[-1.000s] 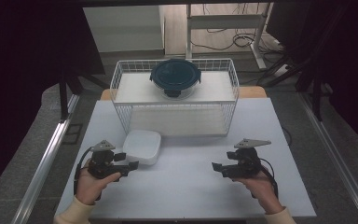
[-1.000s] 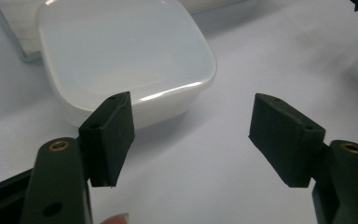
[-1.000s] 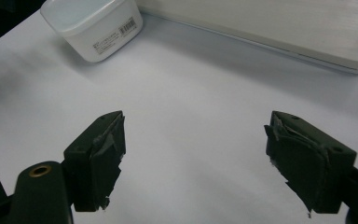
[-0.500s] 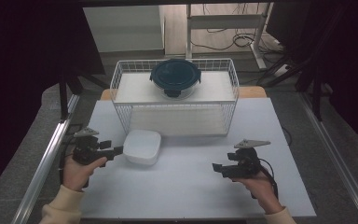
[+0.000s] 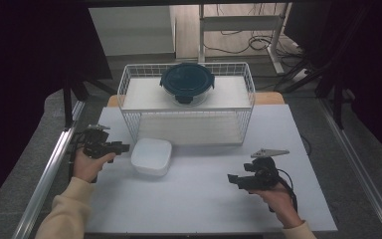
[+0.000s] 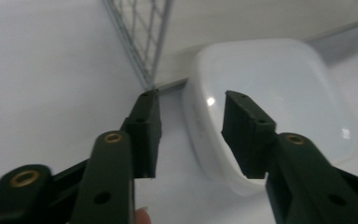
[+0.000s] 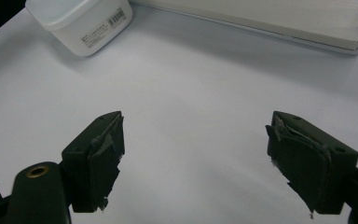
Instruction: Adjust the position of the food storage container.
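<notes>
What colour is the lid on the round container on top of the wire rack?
Dark blue-green lid, on a round clear container; it shows best in the high view.

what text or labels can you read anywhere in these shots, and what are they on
No text can be read.
White container: a sticker on its side wall carries a barcode and lines of small print, seen in the right gripper view; too small and blurred to read.
Dark-lidded round container on the wire rack: no lettering visible.
Left gripper and right gripper: no markings visible.
</notes>
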Action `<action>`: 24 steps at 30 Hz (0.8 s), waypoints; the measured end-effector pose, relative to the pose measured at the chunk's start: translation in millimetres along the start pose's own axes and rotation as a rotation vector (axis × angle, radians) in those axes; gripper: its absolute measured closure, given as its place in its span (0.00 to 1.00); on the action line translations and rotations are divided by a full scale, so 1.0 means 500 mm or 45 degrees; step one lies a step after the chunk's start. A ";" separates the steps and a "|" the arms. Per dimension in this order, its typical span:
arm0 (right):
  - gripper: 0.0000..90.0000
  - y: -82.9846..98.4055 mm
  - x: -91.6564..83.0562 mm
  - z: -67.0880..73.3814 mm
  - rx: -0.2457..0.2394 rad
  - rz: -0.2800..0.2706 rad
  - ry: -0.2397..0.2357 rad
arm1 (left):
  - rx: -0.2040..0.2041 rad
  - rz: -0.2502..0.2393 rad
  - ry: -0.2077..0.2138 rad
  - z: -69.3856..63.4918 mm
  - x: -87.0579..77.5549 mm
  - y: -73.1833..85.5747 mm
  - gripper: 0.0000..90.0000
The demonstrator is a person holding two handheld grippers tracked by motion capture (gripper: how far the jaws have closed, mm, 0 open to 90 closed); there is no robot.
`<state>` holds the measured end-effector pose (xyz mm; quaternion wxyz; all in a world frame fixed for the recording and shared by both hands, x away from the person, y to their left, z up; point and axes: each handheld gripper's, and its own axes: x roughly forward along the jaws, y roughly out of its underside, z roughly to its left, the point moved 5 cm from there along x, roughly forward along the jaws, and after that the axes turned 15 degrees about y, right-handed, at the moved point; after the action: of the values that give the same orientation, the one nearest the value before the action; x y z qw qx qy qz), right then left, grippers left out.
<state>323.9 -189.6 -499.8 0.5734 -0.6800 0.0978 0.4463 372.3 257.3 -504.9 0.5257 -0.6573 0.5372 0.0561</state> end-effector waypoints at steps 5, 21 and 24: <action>0.21 0.003 0.003 0.000 0.003 0.015 0.001 | -0.049 0.051 0.003 0.029 0.021 0.000 0.87; 0.21 0.009 0.011 0.004 -0.005 0.033 0.003 | -0.020 0.203 0.063 0.012 0.067 0.012 1.00; 0.21 0.009 0.011 0.003 -0.002 0.034 0.003 | -0.011 0.209 0.067 0.003 0.066 0.019 1.00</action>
<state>323.5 -187.5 -506.9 0.5667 -0.6797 0.1073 0.4533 379.5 238.5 -532.5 0.5022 -0.6144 0.6027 0.0840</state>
